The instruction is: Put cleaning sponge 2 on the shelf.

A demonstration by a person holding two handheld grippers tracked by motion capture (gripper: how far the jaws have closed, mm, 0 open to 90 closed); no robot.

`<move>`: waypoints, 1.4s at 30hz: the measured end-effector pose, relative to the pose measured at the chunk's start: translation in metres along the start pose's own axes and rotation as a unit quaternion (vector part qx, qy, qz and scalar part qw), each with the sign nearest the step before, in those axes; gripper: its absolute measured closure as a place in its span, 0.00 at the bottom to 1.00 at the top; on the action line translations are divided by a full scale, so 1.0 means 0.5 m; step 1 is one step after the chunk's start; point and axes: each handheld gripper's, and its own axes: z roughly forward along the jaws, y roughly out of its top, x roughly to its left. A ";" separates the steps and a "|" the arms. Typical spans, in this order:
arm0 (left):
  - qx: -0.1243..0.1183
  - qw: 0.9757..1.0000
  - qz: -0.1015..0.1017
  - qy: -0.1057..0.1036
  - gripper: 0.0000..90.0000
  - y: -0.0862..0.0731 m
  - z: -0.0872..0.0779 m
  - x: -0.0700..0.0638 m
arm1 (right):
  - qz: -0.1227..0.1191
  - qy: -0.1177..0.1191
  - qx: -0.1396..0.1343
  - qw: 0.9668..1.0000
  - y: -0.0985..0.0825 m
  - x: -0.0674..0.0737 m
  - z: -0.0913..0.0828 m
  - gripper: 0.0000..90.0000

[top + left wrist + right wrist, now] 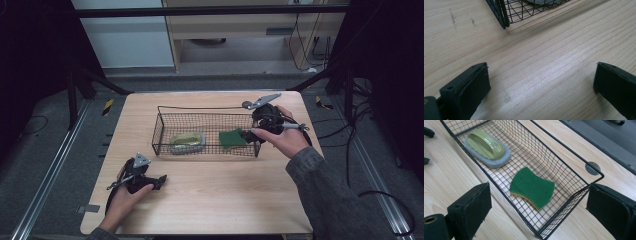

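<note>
Wooden table (210,200), wire basket (160,131) at centre. Green sponge (532,187) lies inside, at 3 o'clock of handled scrubber (487,147). Right gripper (248,135) jaws released, empty, above sponge; drop looks done, retreat next. Left gripper (161,181) spread, idle at 7 o'clock.

Pale wooden surface (210,200), black wire basket (165,127) resting directly on it just beside the right claw (246,134), left claw (161,180) lying on bare wood near the basket's corner, round grommet (592,168) beyond the right claw
</note>
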 end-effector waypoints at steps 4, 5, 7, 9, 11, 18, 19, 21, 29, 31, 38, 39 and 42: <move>0.000 1.000 -0.002 0.003 0.00 -0.001 -0.001 -0.001 | 0.006 0.003 -0.001 1.000 -0.024 -0.011 0.004 0.06; 0.000 1.000 -0.002 0.003 0.00 -0.001 -0.001 -0.001 | 0.006 0.003 -0.001 1.000 -0.024 -0.011 0.004 0.06; 0.000 1.000 -0.002 0.003 0.00 -0.001 -0.001 -0.001 | 0.009 -0.004 0.002 1.000 -0.037 -0.015 0.005 0.06; 0.000 1.000 -0.002 0.003 0.00 -0.001 -0.001 -0.001 | 0.013 -0.011 -0.001 1.000 -0.052 -0.019 0.003 0.06; 0.000 1.000 -0.002 0.003 0.00 -0.001 -0.001 -0.001 | 0.023 -0.017 -0.004 1.000 -0.070 -0.022 0.000 0.06; 0.000 1.000 -0.003 0.003 0.00 -0.002 -0.001 -0.001 | 0.056 -0.033 0.006 0.998 -0.161 -0.017 0.000 0.08; 0.000 1.000 -0.003 0.003 0.00 -0.002 -0.001 -0.001 | 0.059 -0.035 0.008 0.998 -0.171 -0.017 0.004 0.08; -0.001 1.000 -0.004 0.003 0.00 -0.002 -0.001 -0.001 | 0.062 -0.034 0.008 0.997 -0.181 -0.018 0.007 0.08; -0.001 1.000 -0.004 0.003 0.00 -0.002 -0.001 -0.001 | 0.068 -0.042 0.007 0.997 -0.230 -0.024 0.024 0.10; -0.001 1.000 -0.004 0.003 0.00 -0.002 -0.001 -0.001 | 0.070 -0.045 0.006 0.997 -0.244 -0.022 0.030 0.10; 0.000 1.000 -0.003 0.003 0.00 -0.002 -0.001 -0.001 | 0.100 -0.058 0.021 0.993 -0.305 -0.032 0.058 0.10; 0.000 1.000 -0.003 0.003 0.00 -0.002 -0.002 -0.001 | 0.106 -0.059 0.023 0.992 -0.312 -0.035 0.062 0.10; 0.000 1.000 -0.003 0.003 0.00 -0.002 -0.002 -0.001 | 0.119 -0.065 0.034 0.990 -0.331 -0.044 0.074 0.10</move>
